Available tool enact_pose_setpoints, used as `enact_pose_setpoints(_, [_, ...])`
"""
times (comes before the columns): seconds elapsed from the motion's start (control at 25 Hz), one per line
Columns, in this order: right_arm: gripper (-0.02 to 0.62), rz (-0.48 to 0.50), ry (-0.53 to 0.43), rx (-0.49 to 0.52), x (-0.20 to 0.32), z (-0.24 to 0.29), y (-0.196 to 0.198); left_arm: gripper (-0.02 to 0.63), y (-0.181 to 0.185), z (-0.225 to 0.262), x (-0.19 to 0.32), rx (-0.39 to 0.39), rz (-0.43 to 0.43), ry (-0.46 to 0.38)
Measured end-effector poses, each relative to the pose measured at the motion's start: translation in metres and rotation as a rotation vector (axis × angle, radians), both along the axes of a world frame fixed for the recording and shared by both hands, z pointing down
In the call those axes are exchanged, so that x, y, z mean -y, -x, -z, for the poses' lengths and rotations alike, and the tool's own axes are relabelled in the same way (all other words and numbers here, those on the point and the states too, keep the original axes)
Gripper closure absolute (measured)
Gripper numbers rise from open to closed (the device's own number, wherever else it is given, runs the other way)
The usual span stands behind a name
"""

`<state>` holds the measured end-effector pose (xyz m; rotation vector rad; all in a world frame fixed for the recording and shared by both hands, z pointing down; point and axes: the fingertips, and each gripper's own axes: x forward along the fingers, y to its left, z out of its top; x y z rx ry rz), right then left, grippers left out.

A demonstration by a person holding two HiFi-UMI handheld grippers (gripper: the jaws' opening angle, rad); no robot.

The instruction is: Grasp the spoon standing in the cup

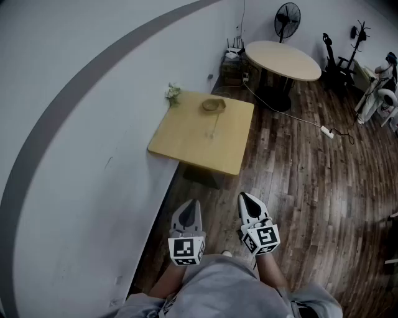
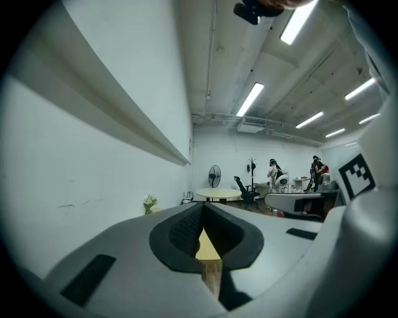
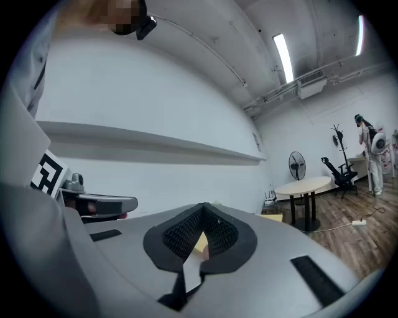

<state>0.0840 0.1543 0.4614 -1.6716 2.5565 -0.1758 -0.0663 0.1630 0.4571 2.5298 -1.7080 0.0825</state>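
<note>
A small square wooden table [image 1: 186, 140] stands against the white wall, well ahead of me. On its far side sits a low brownish cup [image 1: 213, 105]; a spoon in it is too small to make out. Both grippers hang close to my body, far short of the table. My left gripper [image 1: 188, 208] has its jaws together with nothing between them, and my right gripper [image 1: 247, 200] is shut and empty as well. In the left gripper view the left gripper [image 2: 203, 210] points toward the table; in the right gripper view the right gripper [image 3: 203, 207] does the same.
A small flower pot [image 1: 173, 93] sits at the table's far left corner. Beyond are a round table [image 1: 283, 59], a standing fan [image 1: 286, 18], an office chair [image 1: 333, 59] and a power strip [image 1: 326, 131] with its cable across the wooden floor.
</note>
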Motion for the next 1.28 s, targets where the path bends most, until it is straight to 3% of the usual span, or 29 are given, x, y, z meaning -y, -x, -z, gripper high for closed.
enact_pose_setpoints(0.72, [0.597,0.047,0.025,-0.018,-0.015,-0.016,-0.032,0.604,-0.041,-0.018,-0.021,0.02,0.018,0.052])
enact_pose_setpoints(1.28, [0.597,0.002,0.045,-0.013,0.02,-0.023,-0.053,0.604,-0.064,-0.021,0.019,0.022,-0.034,0.065])
